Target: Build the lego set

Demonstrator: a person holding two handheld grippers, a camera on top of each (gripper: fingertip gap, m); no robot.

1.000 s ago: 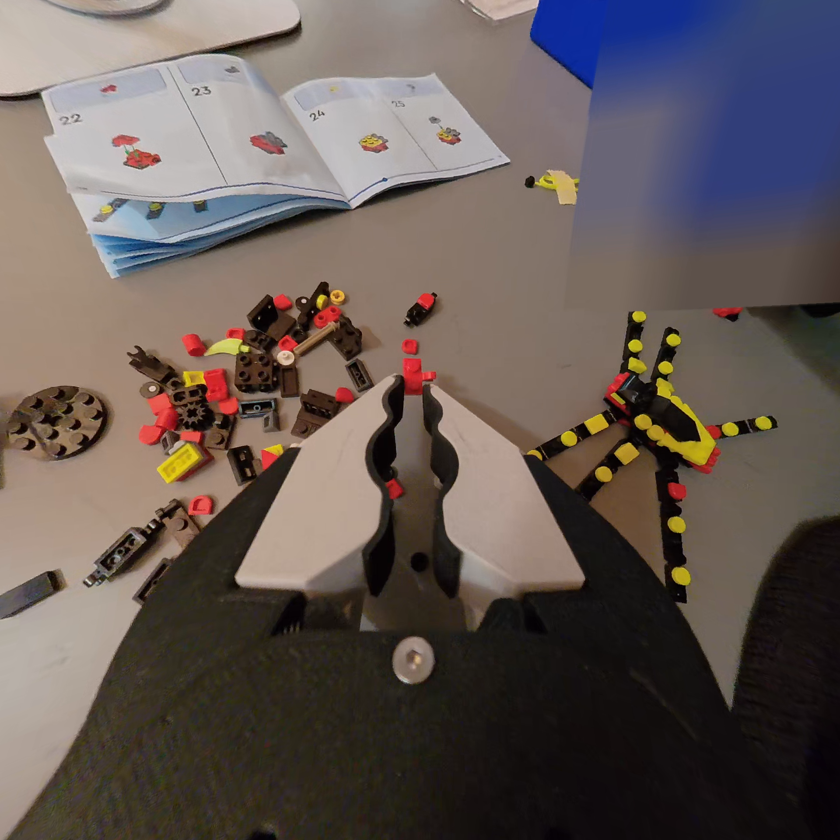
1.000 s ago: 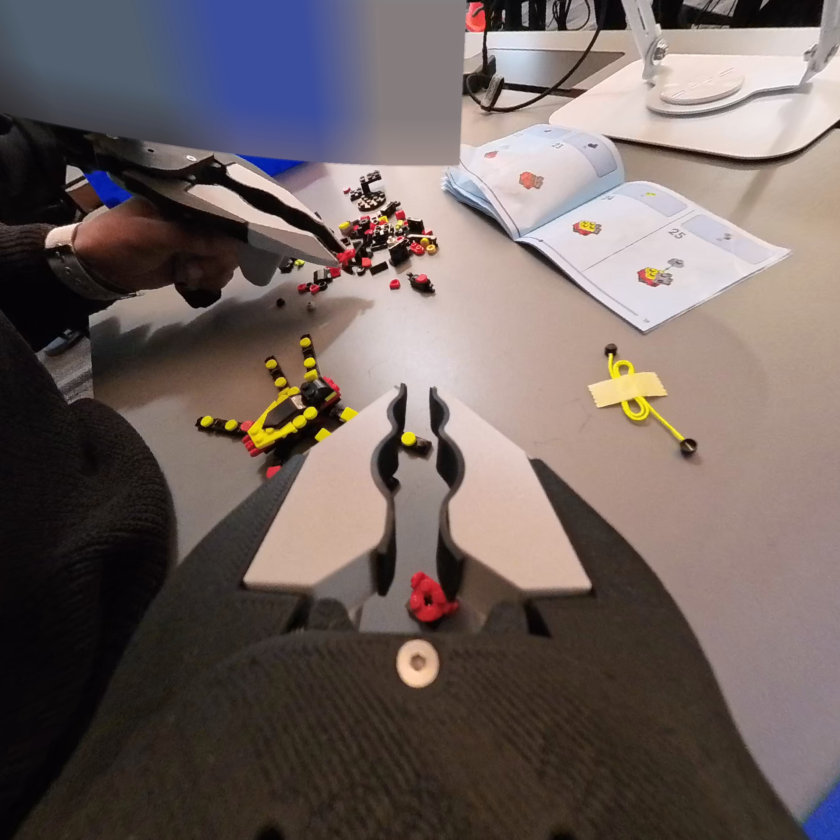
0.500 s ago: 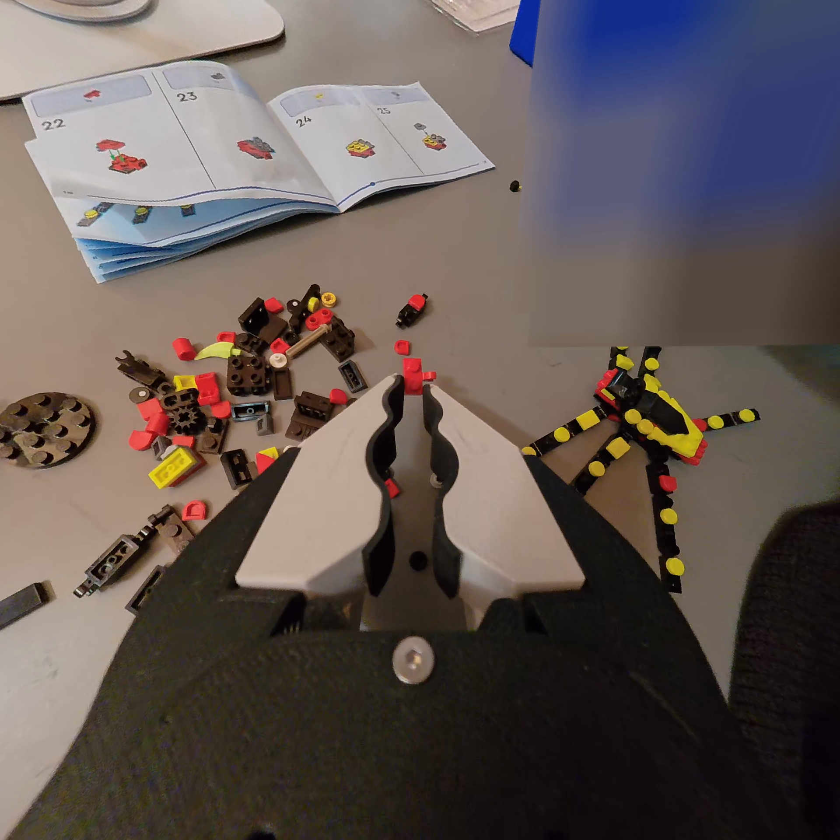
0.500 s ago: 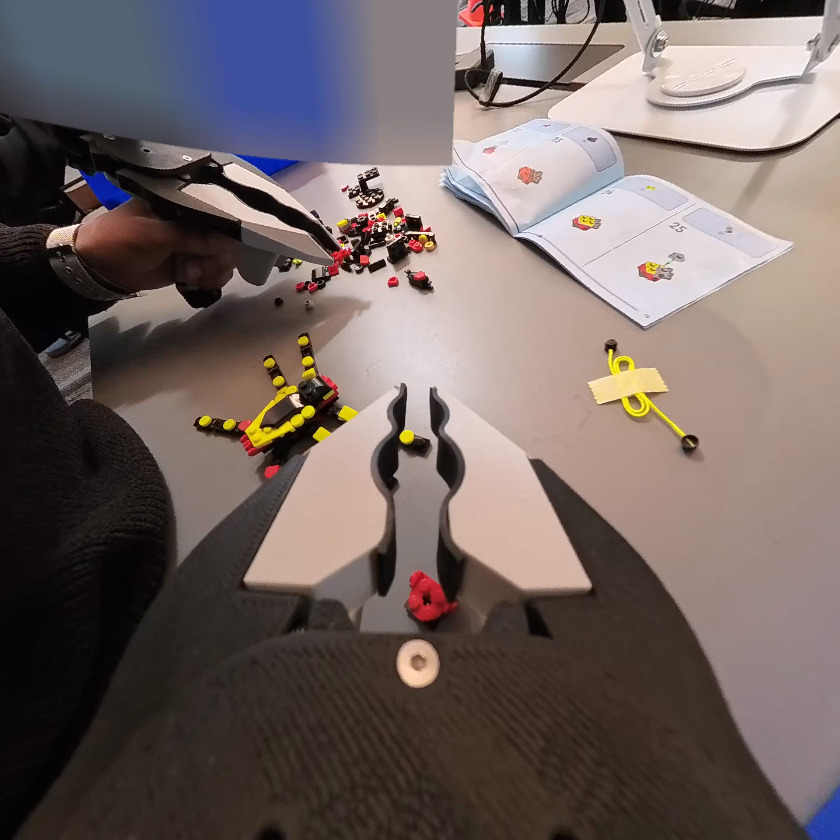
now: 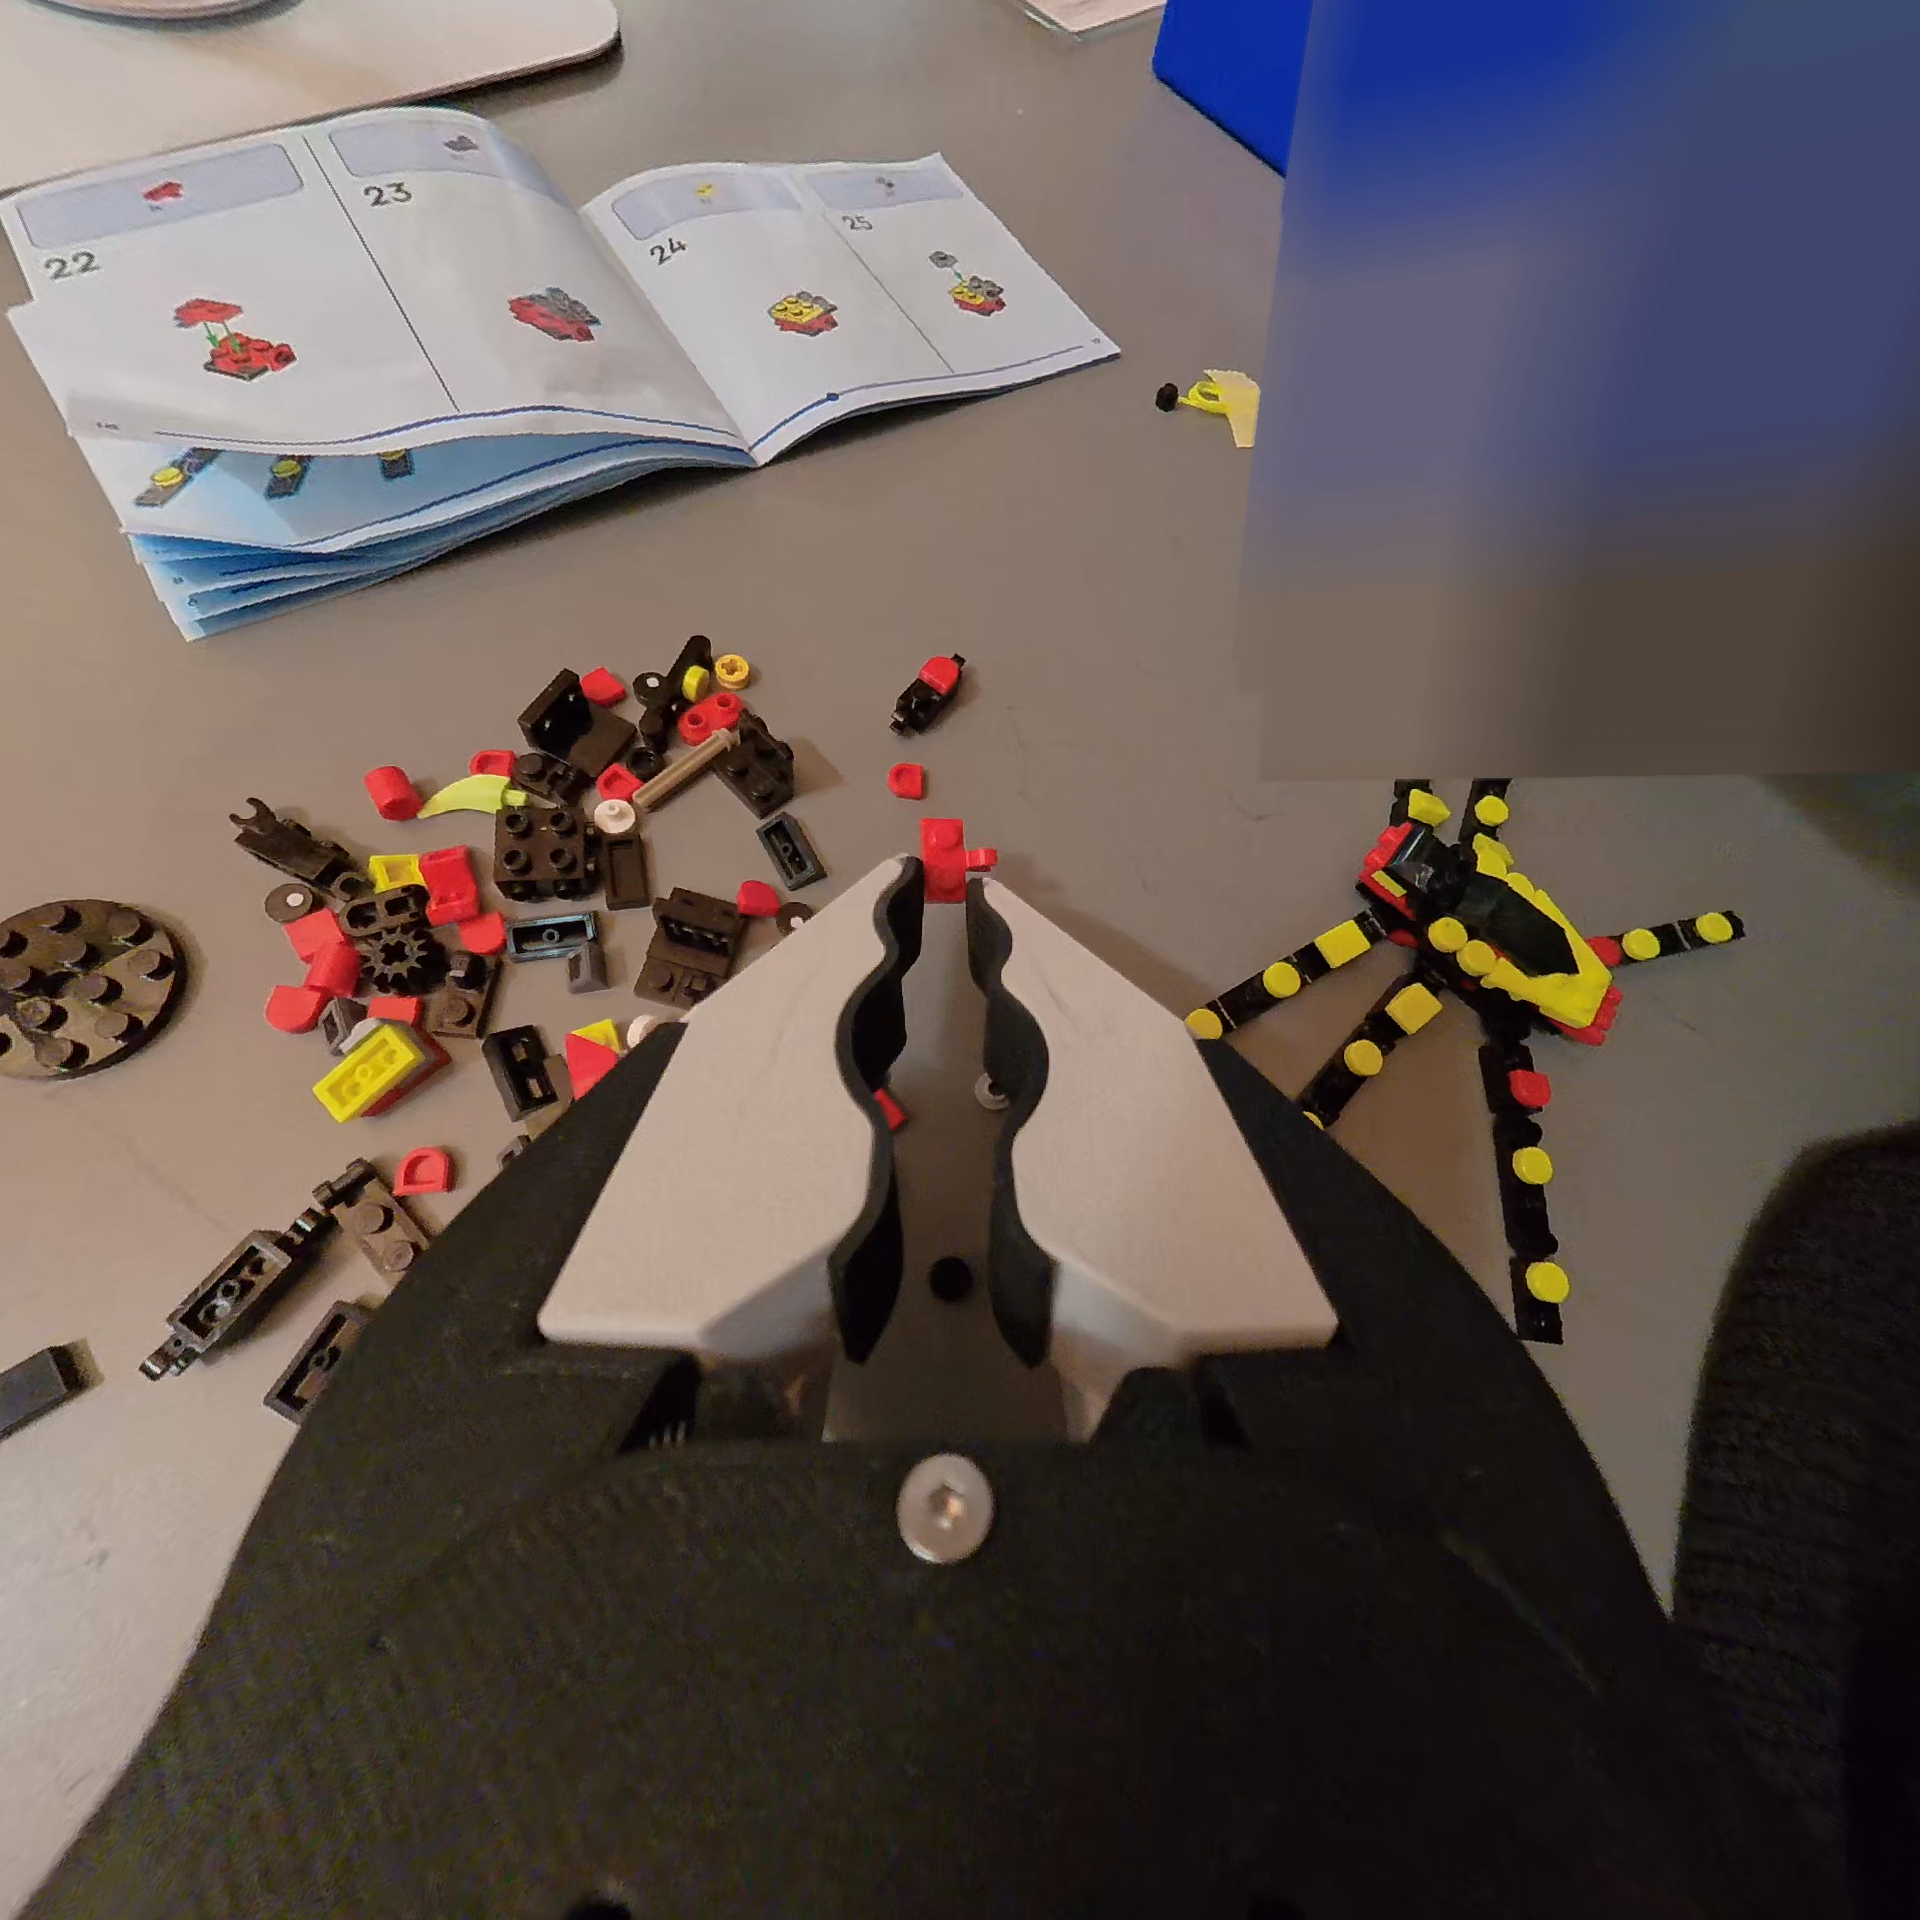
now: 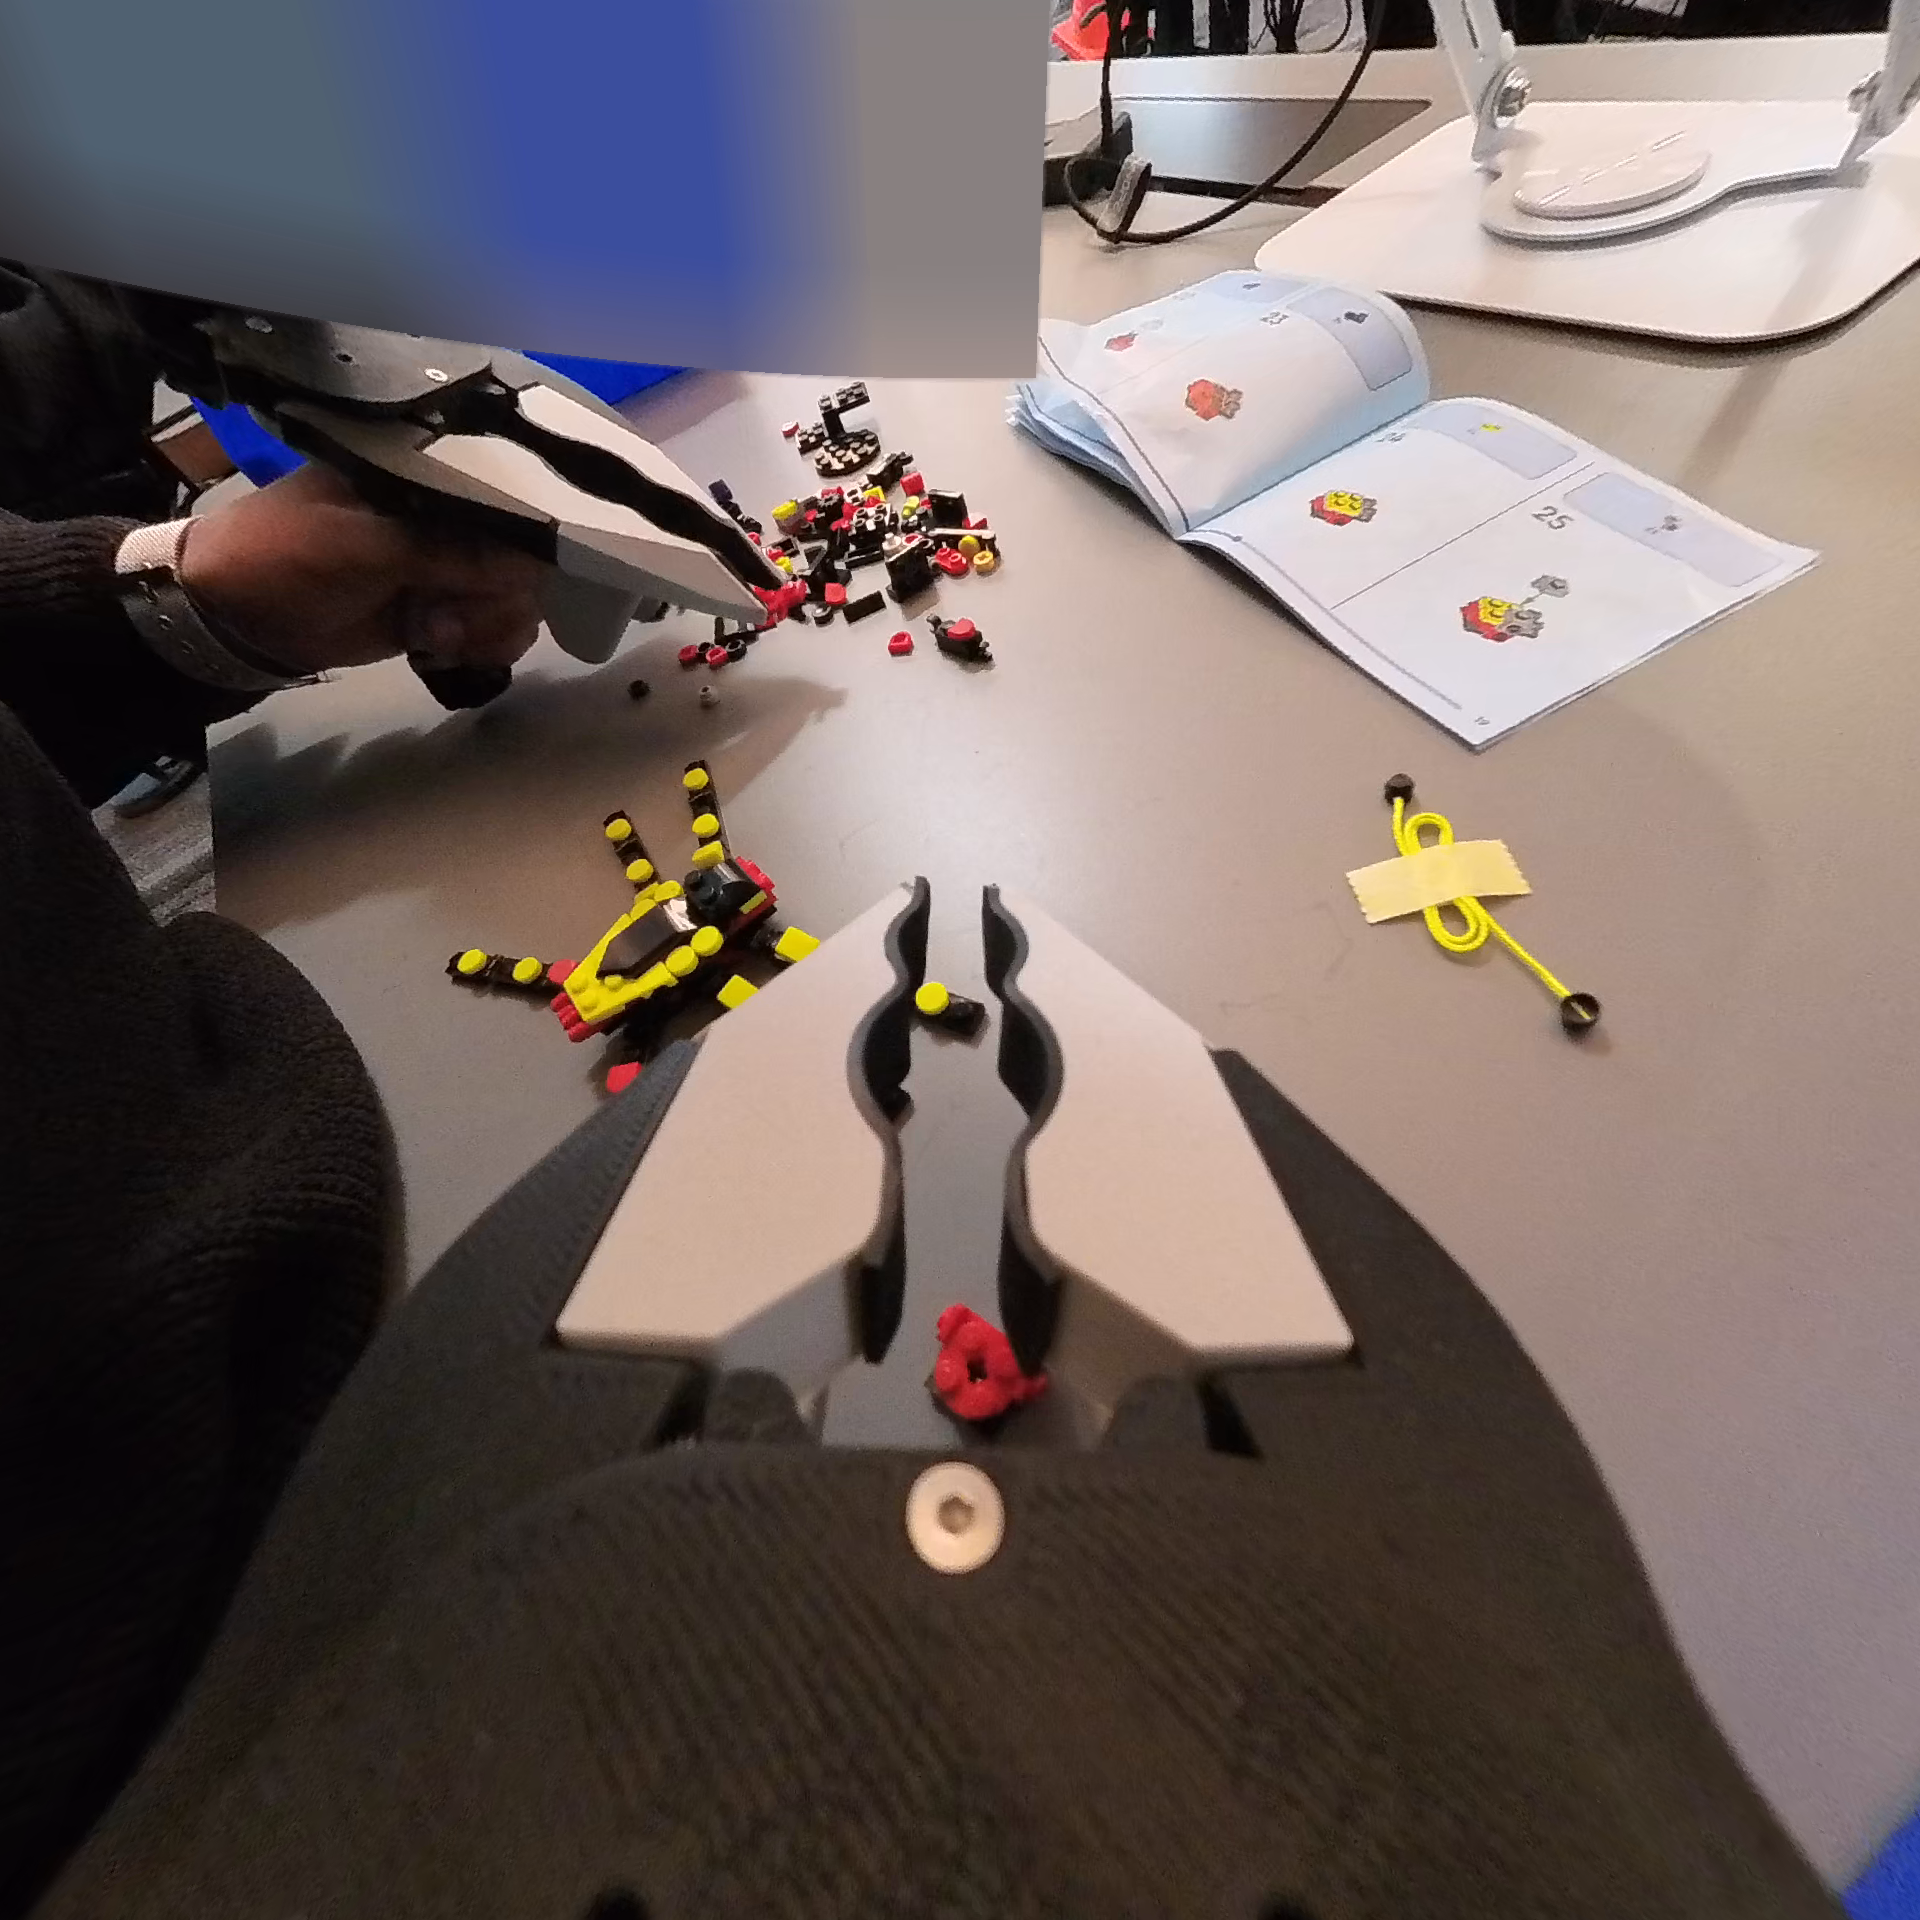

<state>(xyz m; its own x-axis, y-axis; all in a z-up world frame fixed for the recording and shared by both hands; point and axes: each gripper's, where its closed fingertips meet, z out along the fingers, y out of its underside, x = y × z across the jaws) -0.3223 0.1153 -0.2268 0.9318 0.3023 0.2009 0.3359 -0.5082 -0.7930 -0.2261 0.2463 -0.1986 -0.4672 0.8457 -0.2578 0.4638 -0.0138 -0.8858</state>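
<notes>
My left gripper (image 5: 945, 883) is shut on a small red lego piece (image 5: 943, 847), held at the fingertips just above the grey table, right of the loose pile of black, red and yellow pieces (image 5: 520, 883). It also shows in the right wrist view (image 6: 769, 597), tips at the pile (image 6: 883, 530). The black and yellow spider-like model (image 5: 1496, 935) lies to its right. My right gripper (image 6: 951, 888) hovers beside the model (image 6: 665, 945), nearly closed, tips empty, with a red piece (image 6: 971, 1371) lodged deep at the root of the fingers.
The open instruction booklet (image 5: 468, 312) lies behind the pile. A yellow string with tape (image 6: 1455, 894) lies to the right. A round black plate (image 5: 73, 987) sits at the far left. A white monitor stand base (image 6: 1610, 229) and a blue box (image 5: 1216, 83) stand at the back. My right fingertips sit around 15 cm from my left ones. My left tips are roughly 15 cm from the round black plate (image 5: 73, 987).
The left gripper keeps the red piece and has shifted only slightly over the table. The right gripper has barely moved.
</notes>
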